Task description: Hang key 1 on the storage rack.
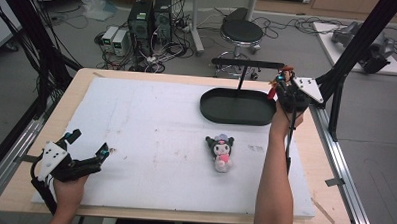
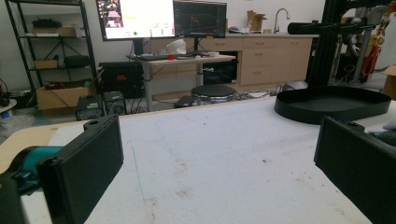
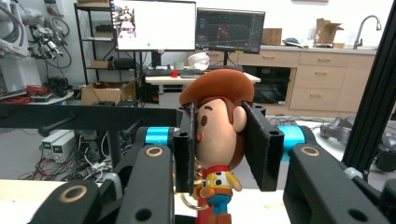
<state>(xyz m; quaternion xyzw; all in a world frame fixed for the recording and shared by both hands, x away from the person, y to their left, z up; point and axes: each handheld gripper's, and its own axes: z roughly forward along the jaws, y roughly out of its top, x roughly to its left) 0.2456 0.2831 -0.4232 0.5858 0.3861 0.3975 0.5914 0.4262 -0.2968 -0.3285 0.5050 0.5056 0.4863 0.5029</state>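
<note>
Cowboy figure (image 3: 219, 140) clamped in right tool (image 3: 223, 144) above white-padded table (image 1: 150, 135).

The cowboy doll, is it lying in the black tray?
No, the cowboy doll is pinched by its head in the right gripper, held up in the air.

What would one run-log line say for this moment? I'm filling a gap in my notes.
right gripper: shut on cowboy figure, near tray | left gripper: open, empty | plush toy: on table
</note>
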